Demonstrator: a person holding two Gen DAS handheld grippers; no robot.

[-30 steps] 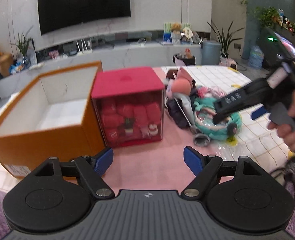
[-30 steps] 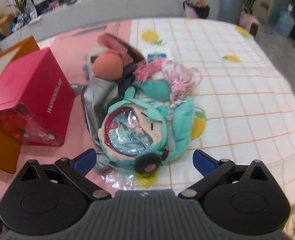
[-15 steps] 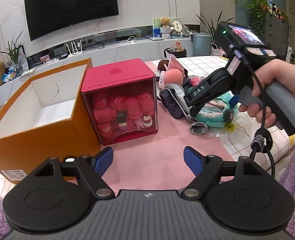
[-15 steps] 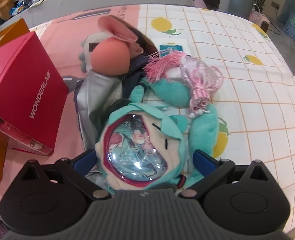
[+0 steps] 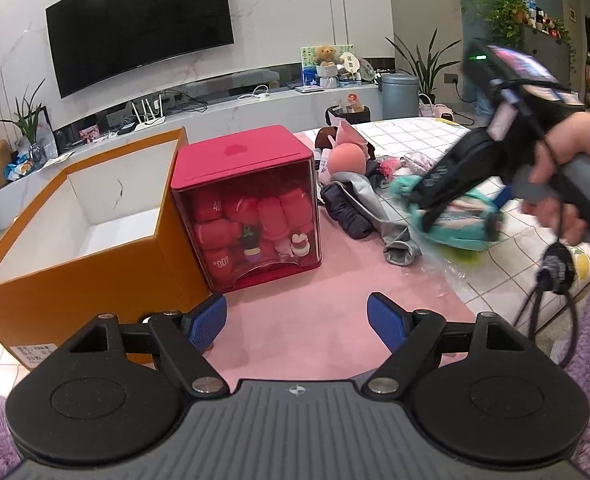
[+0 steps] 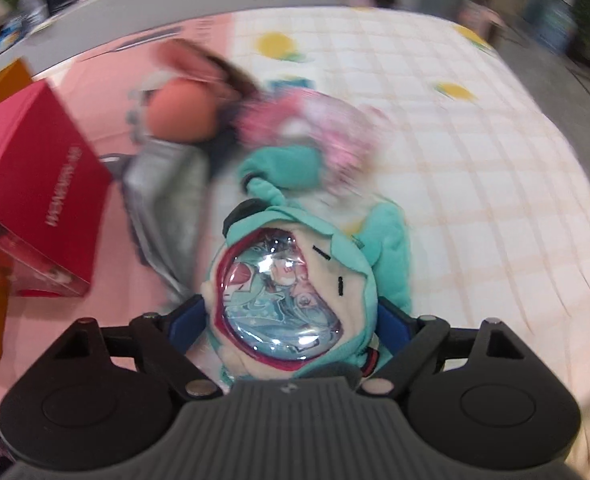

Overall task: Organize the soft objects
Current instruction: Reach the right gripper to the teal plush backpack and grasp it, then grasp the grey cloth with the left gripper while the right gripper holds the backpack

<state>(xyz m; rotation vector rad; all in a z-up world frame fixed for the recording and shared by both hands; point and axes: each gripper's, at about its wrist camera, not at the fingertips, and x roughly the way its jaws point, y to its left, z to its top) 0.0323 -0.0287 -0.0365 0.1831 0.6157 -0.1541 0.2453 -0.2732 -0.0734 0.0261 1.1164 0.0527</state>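
Right gripper (image 6: 289,320) is the one on target: the teal plush doll-head pouch with a clear domed plastic window (image 6: 283,300) sits straight between its jaws, blue pads flanking it left and right. The jaws have just been closing onto it, plush between them; pads look to touch the fabric at both sides, but whether they press yet I cannot tell, motion blur. Pouch's long axis runs away from the camera, along the fingers, so the squeeze goes across its narrow width; good for a pinch. Left gripper (image 5: 297,320) is well apart, jaws spread with nothing between, hovering over the pink cloth near the red lidded box with a clear front (image 5: 247,208) and the open orange cardboard box (image 5: 75,240). The pouch lies on the checked lemon-print cloth (image 6: 475,160) of the tabletop, at the near edge of the soft pile, just beside a grey fabric piece (image 6: 163,200). Looks squashy: cream face, stitched eyes, teal hood, glossy window likely slippery.
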